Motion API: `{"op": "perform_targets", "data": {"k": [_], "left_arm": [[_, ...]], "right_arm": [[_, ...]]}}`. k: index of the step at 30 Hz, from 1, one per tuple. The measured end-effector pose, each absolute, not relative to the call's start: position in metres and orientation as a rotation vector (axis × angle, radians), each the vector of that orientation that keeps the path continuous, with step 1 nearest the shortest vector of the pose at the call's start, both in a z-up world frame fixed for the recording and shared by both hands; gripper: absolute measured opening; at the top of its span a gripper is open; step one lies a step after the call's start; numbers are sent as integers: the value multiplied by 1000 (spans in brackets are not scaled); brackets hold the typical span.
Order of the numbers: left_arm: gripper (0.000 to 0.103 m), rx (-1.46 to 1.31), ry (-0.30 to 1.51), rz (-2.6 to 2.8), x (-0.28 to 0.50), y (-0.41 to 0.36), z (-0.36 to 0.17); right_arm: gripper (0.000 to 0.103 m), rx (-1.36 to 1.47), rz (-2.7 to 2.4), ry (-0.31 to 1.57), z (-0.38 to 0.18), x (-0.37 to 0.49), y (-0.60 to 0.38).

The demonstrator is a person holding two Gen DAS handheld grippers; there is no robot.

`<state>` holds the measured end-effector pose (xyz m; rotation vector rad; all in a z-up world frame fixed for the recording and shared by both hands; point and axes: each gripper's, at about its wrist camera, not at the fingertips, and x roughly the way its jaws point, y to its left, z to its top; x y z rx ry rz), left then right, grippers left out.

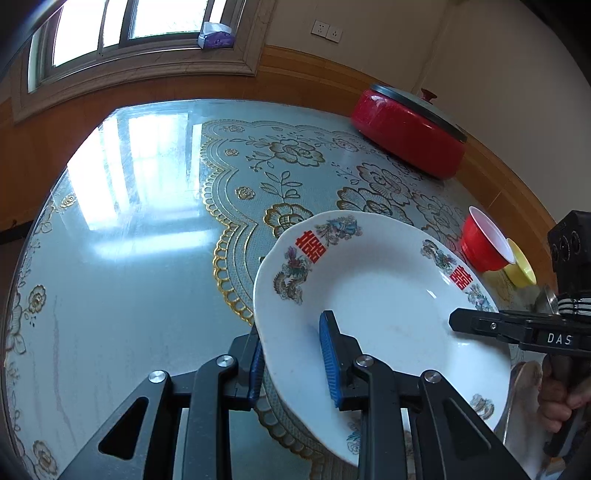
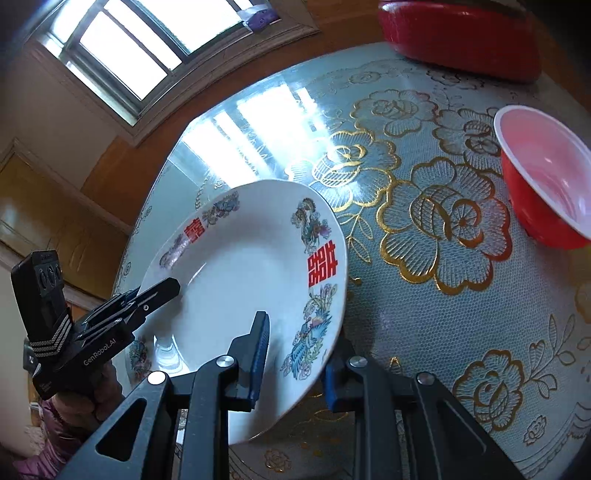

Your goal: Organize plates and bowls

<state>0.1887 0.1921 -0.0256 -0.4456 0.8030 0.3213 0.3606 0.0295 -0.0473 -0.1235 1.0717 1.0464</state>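
Observation:
A white deep plate (image 1: 384, 295) with red characters and flower prints is held tilted above the table. My left gripper (image 1: 293, 354) straddles its left rim, one blue pad under it, one inside. My right gripper (image 2: 295, 354) straddles the opposite rim of the plate (image 2: 243, 277) the same way. Each gripper shows in the other's view, the right one in the left wrist view (image 1: 517, 328) and the left one in the right wrist view (image 2: 122, 314). A red bowl (image 1: 484, 243) (image 2: 546, 173) stands on the table to the right, with a yellow bowl (image 1: 521, 267) beside it.
A red lidded pot (image 1: 410, 129) (image 2: 461, 33) stands at the far right of the round glass-topped table (image 1: 140, 221). A metal spoon (image 1: 546, 301) lies near the yellow bowl. A window and wood-panelled wall lie beyond the table's far edge.

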Motion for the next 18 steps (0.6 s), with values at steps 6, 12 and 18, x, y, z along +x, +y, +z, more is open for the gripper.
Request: {"op": "perform_targets", "data": {"k": [6,12,18], "left_arm": [[29,-429,796,333,175,171,-19],[29,-416,757,339,155,148,-2],[29,-409,710,333,140,120,18]], "right_arm": [[24,-154,1094,1044,-45,347,19],[24,-153,1134,985,-36,330,-7],[24,-136,1148,933,-24,319,-32]]}}
